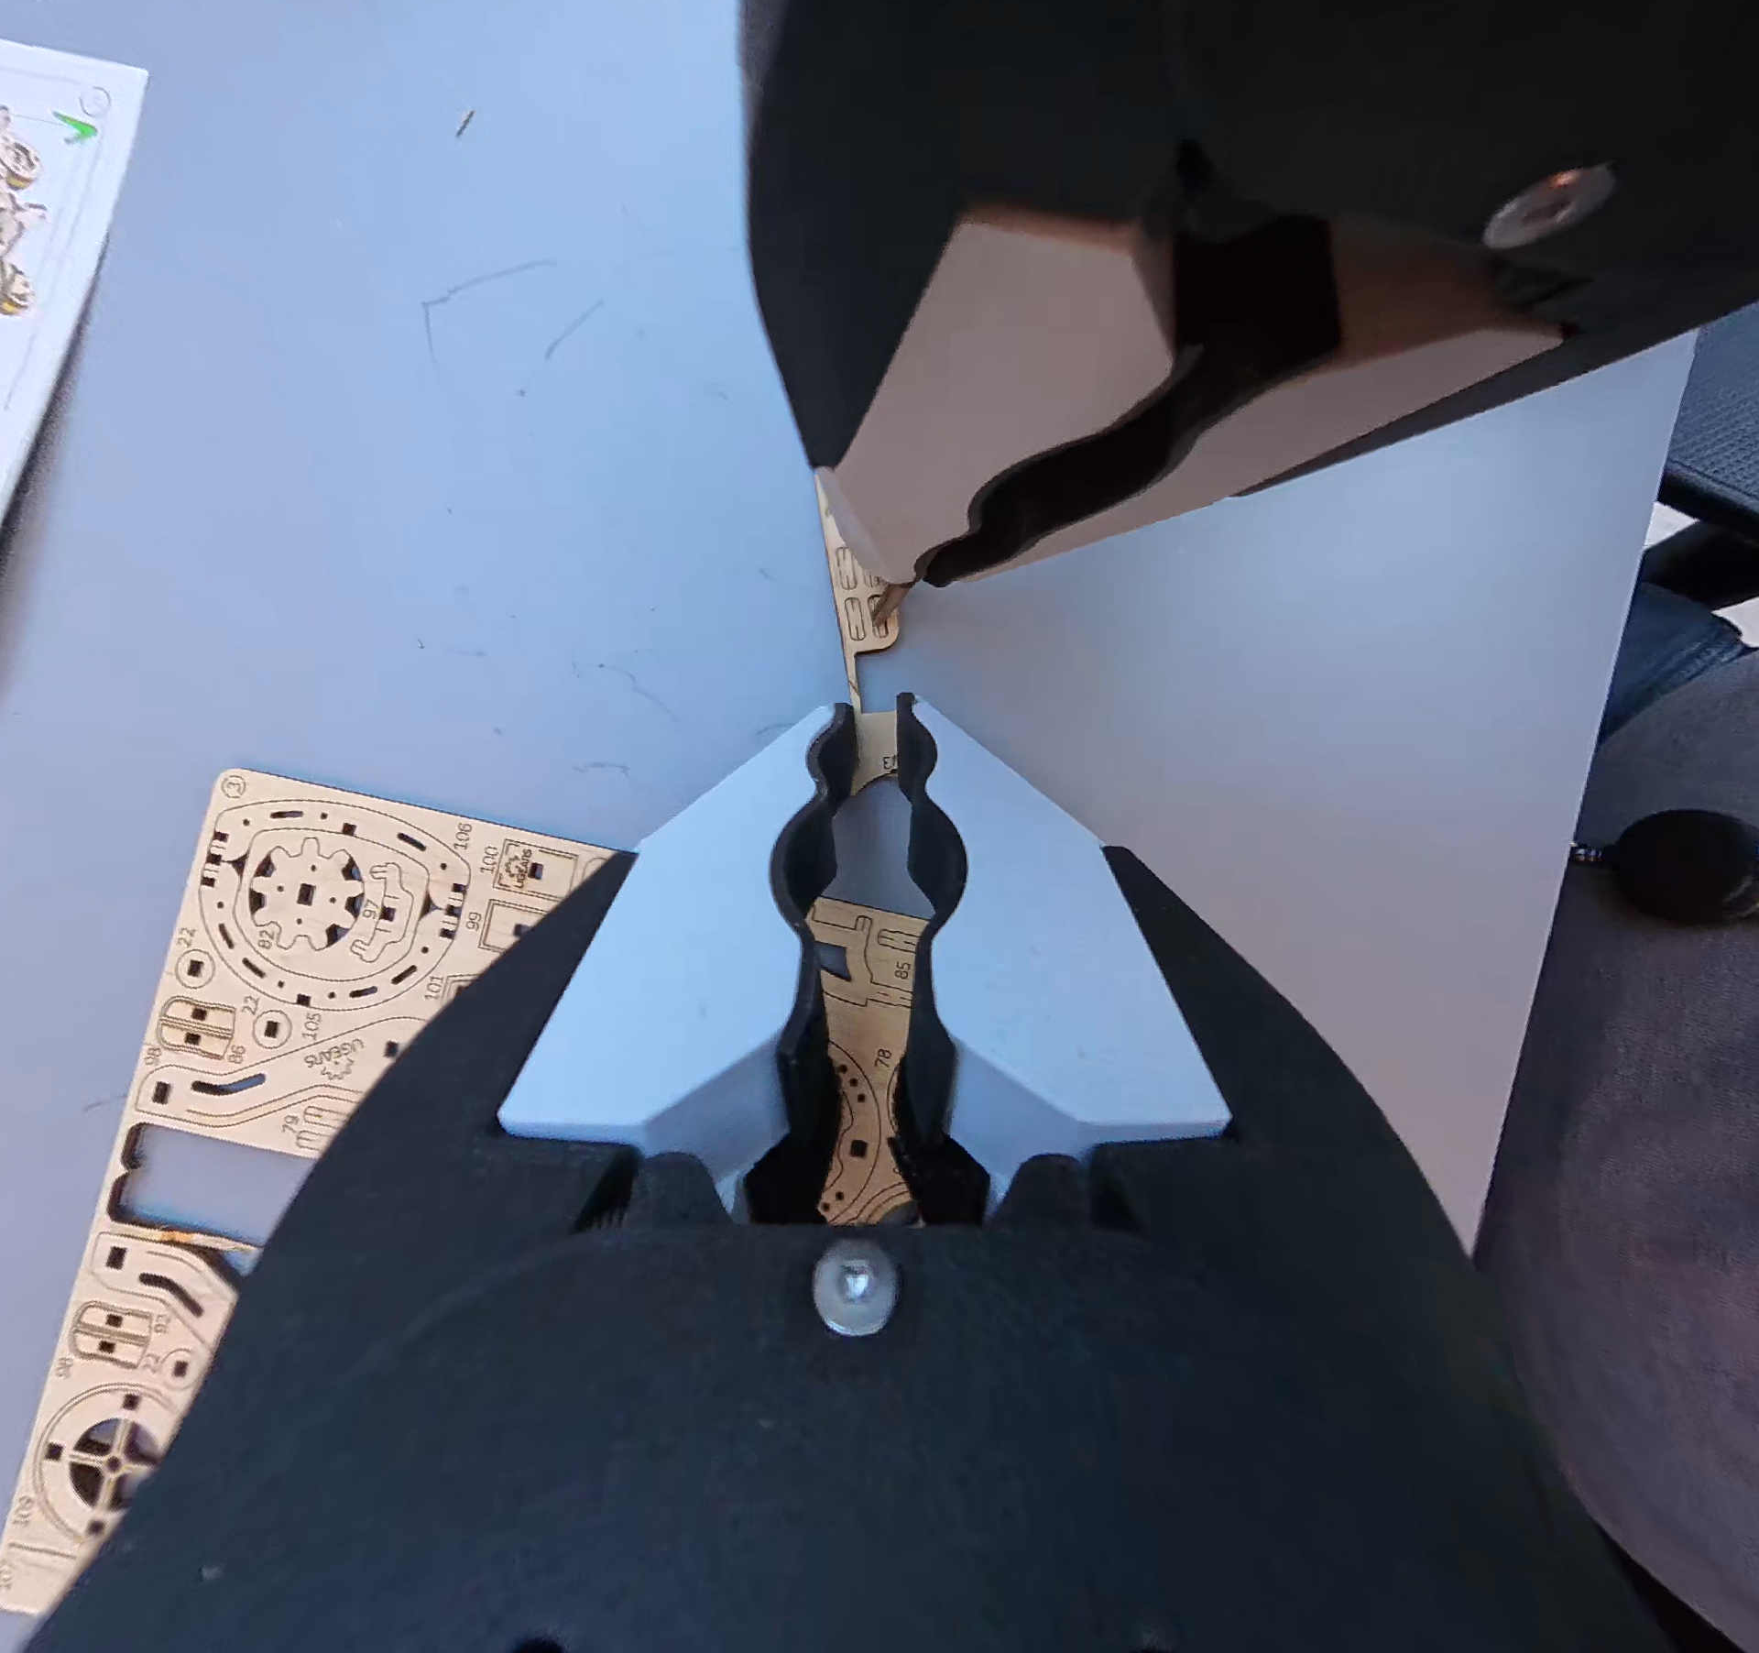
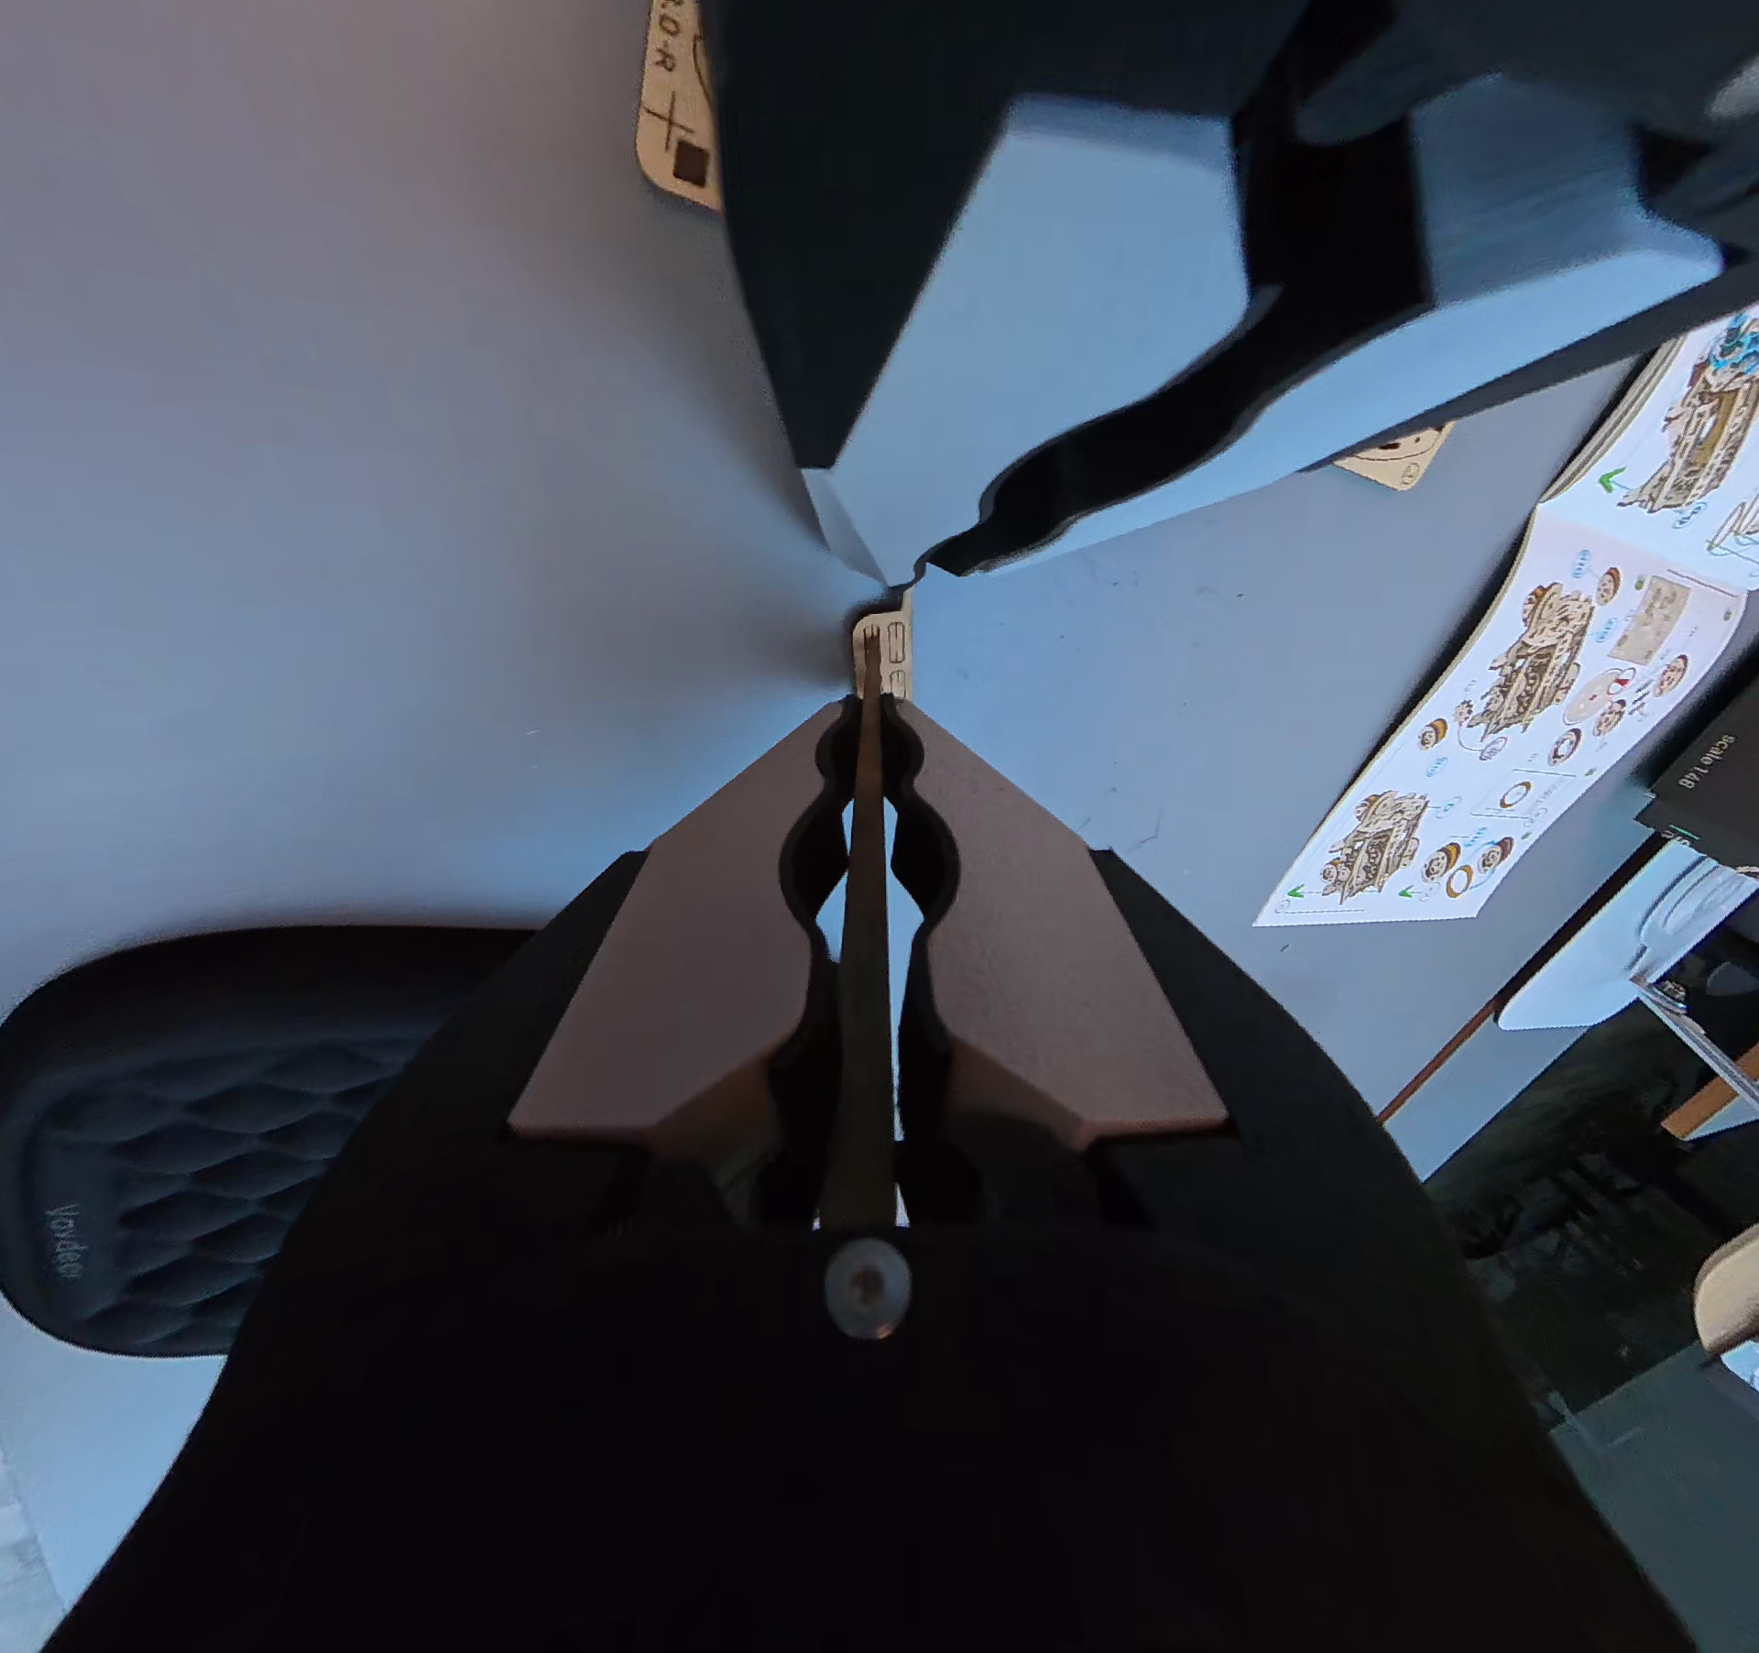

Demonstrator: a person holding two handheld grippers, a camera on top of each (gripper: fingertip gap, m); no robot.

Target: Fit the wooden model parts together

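Observation:
My left gripper (image 1: pixel 876 712), with grey-blue fingers, is shut on a small flat wooden part (image 1: pixel 861 598) and holds it upright above the table. My right gripper (image 2: pixel 866 703), with brown fingers, is shut on a thin dark strip (image 2: pixel 866 941) seen edge-on. The strip's tip touches the face of the small wooden part (image 2: pixel 890 655). The two grippers meet nose to nose. The right gripper (image 1: pixel 904 574) comes in from the upper right of the left wrist view. The left gripper (image 2: pixel 899 574) comes from the top of the right wrist view.
A laser-cut wooden parts sheet (image 1: pixel 286 941) lies on the grey table (image 1: pixel 476 465) under the left gripper. An open instruction booklet (image 2: pixel 1523 703) lies to the side, with a black box (image 2: pixel 1704 770) beside it. The table edge (image 1: pixel 1571 846) and a person's lap (image 1: pixel 1618 1226) are near. My two grippers' fingertips are within a few centimetres of each other.

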